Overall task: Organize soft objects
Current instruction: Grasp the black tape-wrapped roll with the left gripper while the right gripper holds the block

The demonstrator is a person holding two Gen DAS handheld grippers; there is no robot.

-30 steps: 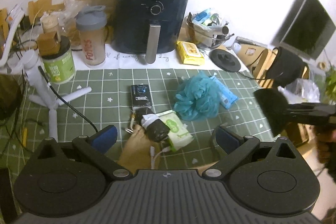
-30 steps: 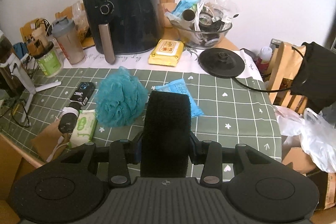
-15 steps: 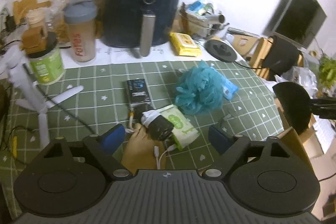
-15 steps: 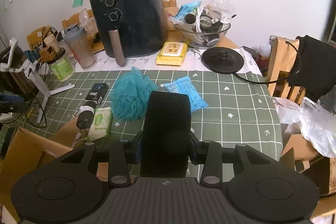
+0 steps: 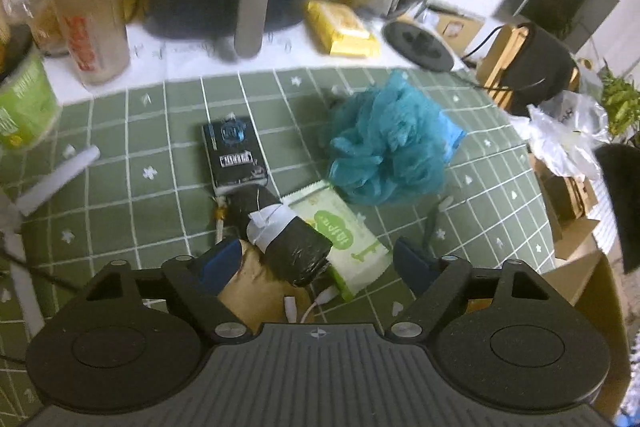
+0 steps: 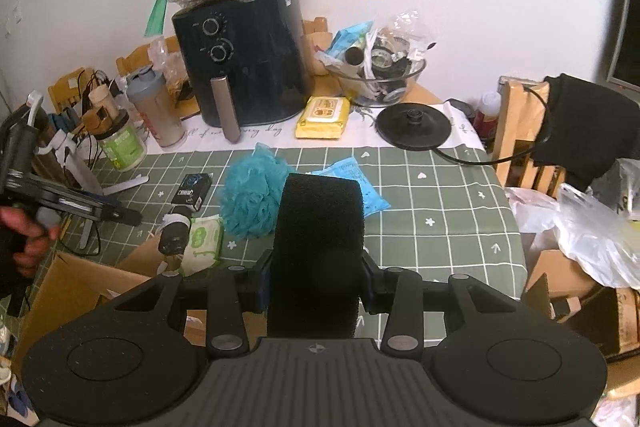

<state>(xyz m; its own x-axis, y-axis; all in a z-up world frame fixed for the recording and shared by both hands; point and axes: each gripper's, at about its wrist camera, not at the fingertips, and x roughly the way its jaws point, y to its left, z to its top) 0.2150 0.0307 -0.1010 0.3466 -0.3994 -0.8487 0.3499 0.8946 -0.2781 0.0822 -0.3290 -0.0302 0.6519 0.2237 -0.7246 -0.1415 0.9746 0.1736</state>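
The right gripper (image 6: 316, 291) is clamped on a thick black foam pad (image 6: 318, 247) that stands upright between its pads and blocks the middle of its view. The left gripper (image 5: 316, 259) has its blue-padded jaws wide with nothing pressed between them. They frame a black tape-wrapped cylinder with a white band (image 5: 286, 239) and the near end of a white-and-green soft wipes packet (image 5: 340, 239), both lying at the near edge of the green checked tablecloth (image 5: 160, 203). The cylinder overlaps the packet's left side, and a brown cardboard flap (image 5: 248, 291) sits just under the left finger.

Judging by the aim, the step in hand is picking up the wipes packet. To do it well, shift the jaws to the right so both pads straddle the packet alone and clear the cylinder. Close gently, since the pack will squash and could slide out. A white cable (image 5: 316, 303) trails beside the packet and should stay outside the grip.

Just beyond lie a small black printed box (image 5: 234, 157) and a teal mesh bath pouf (image 5: 386, 155) resting against a blue plastic packet (image 6: 352, 183). At the back stand a black air fryer (image 6: 244, 55) and a yellow wipes pack (image 6: 322, 113).
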